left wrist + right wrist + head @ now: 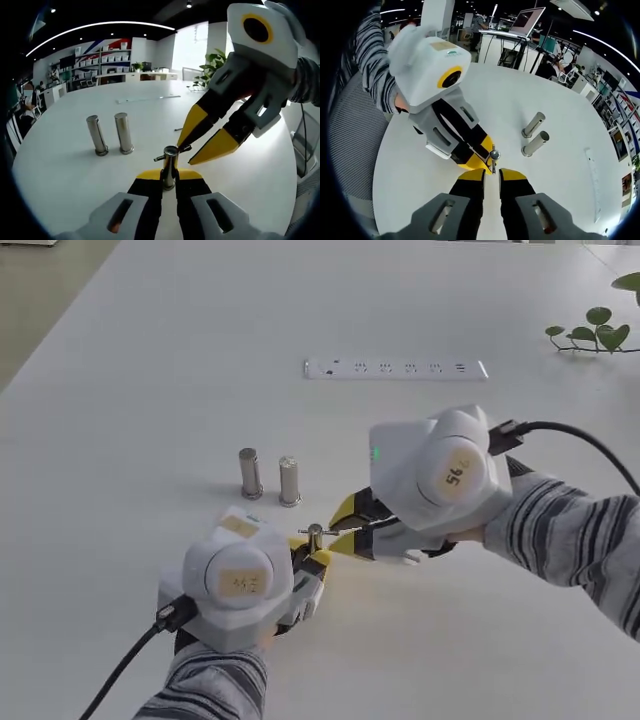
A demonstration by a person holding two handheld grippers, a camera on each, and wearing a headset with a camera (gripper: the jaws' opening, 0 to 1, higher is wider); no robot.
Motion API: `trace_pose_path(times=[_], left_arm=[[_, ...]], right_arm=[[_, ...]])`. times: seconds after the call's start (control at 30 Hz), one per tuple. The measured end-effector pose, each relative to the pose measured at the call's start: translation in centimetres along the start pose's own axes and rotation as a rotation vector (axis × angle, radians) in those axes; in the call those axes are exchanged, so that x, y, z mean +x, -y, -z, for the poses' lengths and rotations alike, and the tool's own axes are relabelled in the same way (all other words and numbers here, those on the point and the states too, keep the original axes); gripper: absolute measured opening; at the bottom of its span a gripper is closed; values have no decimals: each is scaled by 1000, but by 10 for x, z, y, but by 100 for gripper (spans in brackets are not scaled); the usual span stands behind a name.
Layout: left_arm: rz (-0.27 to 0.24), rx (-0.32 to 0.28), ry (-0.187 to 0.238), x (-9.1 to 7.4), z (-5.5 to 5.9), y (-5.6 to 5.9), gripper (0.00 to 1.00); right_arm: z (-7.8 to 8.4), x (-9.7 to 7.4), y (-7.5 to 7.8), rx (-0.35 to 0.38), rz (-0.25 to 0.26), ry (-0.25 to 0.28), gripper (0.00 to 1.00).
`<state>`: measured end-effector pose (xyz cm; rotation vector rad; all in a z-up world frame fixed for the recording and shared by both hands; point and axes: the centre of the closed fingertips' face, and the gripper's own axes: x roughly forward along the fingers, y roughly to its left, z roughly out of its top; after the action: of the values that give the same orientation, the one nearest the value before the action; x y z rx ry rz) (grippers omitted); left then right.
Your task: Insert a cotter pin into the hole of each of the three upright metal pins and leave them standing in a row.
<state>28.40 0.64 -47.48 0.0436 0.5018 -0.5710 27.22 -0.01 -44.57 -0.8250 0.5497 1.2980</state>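
The left metal pin (250,472) and middle metal pin (289,481) stood side by side on the tabletop (150,390). Near them, the left tongs (310,556) were clamped on the upright third metal pin (315,536). The right tongs (335,530), nearly closed, pinched the cotter pin (159,158) crossing that pin's head, with the striped forearm (575,535) reaching in from the right.

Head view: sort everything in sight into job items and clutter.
Job: clamped metal pin, cotter pin, far-left metal pin, middle metal pin, left hand-held gripper, right hand-held gripper.
Clutter: power strip, plant.
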Motion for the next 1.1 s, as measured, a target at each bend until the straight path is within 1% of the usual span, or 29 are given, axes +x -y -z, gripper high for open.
trace_pose_path(times=[0.13,0.23,0.37,0.47,0.9,1.07,1.1], left_arm=[[-3,1,0,0,0,0,5],[-4,1,0,0,0,0,5],[-6,2,0,0,0,0,5],[-7,2,1,0,0,0,5],[-13,-3,5,1,-1,0,5],[-15,-1,5,1,-1,0,5],[-15,1,5,1,0,0,5]], right_arm=[[1,-4,1,3,7,-2,2],[1,-5,2,15,17,7,0],[0,-3,2,23,24,10,0],[-3,-2,1,26,20,16,0],[-7,2,2,-6,24,17,0],[-7,2,2,12,28,26,0],[-8,2,2,13,30,35,0]])
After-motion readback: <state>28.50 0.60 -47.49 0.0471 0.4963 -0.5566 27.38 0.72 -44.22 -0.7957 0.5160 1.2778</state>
